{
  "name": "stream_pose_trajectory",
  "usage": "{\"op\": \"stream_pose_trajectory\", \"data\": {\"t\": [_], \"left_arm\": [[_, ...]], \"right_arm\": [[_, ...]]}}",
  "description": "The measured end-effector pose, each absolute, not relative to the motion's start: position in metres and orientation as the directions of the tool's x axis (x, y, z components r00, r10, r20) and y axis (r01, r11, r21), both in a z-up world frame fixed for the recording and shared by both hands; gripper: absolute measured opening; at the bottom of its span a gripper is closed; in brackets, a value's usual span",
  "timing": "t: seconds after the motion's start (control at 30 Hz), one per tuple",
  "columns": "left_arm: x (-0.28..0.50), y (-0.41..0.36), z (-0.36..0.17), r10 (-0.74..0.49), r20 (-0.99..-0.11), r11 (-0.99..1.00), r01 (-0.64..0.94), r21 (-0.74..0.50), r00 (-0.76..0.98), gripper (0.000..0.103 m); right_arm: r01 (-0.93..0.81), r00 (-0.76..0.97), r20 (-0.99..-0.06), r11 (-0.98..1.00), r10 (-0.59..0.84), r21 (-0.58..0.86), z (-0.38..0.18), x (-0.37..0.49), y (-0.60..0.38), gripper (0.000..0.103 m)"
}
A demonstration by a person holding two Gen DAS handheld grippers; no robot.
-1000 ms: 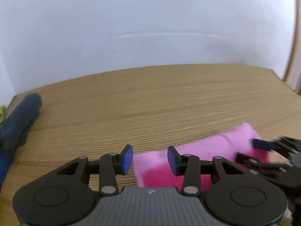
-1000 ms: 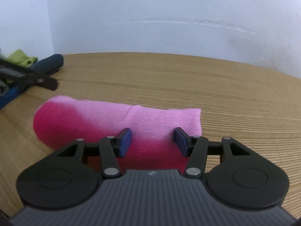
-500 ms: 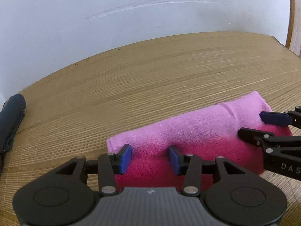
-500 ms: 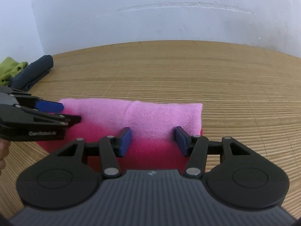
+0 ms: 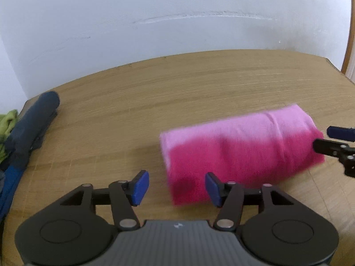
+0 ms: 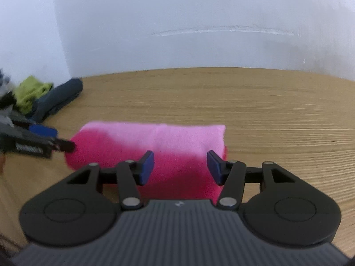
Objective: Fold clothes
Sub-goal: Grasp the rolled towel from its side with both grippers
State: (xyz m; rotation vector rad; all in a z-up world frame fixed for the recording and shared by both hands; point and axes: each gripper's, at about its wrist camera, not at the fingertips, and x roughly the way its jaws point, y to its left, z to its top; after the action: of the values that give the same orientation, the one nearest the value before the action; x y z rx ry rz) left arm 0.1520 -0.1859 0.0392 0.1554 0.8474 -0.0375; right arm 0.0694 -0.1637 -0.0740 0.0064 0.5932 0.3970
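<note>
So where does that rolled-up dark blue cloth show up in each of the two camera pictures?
Left wrist view: the dark blue cloth lies at the far left edge of the table, with a green cloth beside it.
Right wrist view: it sits at upper left, near the wall, right of the green cloth.
Shared landmark: the folded pink cloth, to its right in both.

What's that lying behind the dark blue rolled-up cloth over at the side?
Behind the dark blue roll lies a crumpled lime-green cloth at the table edge. The roll covers its lower part, so its full shape stays hidden.
</note>
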Motion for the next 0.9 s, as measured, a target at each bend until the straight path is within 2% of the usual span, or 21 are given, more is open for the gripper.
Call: {"op": "stream_pose_trajectory", "data": {"t": [0.03, 0.07, 0.3, 0.47, 0.6, 0.9], "left_arm": [[0.147, -0.185, 0.036, 0.023, -0.758, 0.986, 0.108, 0.123, 0.652, 0.064], [0.144, -0.185, 0.03, 0.025, -0.768, 0.984, 0.118, 0.13, 0.64, 0.064], [0.16, -0.197, 0.002, 0.039, -0.804, 0.99, 0.087, 0.112, 0.594, 0.063], [0.175, -0.207, -0.008, 0.077, -0.808, 0.987, 0.073, 0.146, 0.585, 0.063], [0.177, -0.205, -0.009, 0.056, -0.812, 0.987, 0.093, 0.134, 0.581, 0.064], [0.186, -0.188, -0.018, 0.027, -0.826, 0.991, 0.091, 0.095, 0.563, 0.064]], "right_arm": [[-0.365, 0.747, -0.557, 0.924, 0.364, 0.114, -0.076, 0.064, -0.168, 0.069], [-0.365, 0.737, -0.572, 0.924, 0.36, 0.112, -0.079, 0.06, -0.172, 0.072], [-0.346, 0.681, -0.629, 0.922, 0.375, 0.176, -0.102, 0.069, -0.182, 0.072], [-0.386, 0.67, -0.633, 0.911, 0.387, 0.148, -0.115, 0.084, -0.175, 0.072], [-0.418, 0.647, -0.636, 0.893, 0.422, 0.167, -0.117, 0.09, -0.169, 0.072], [-0.407, 0.647, -0.657, 0.904, 0.388, 0.133, -0.118, 0.095, -0.164, 0.072]]}}
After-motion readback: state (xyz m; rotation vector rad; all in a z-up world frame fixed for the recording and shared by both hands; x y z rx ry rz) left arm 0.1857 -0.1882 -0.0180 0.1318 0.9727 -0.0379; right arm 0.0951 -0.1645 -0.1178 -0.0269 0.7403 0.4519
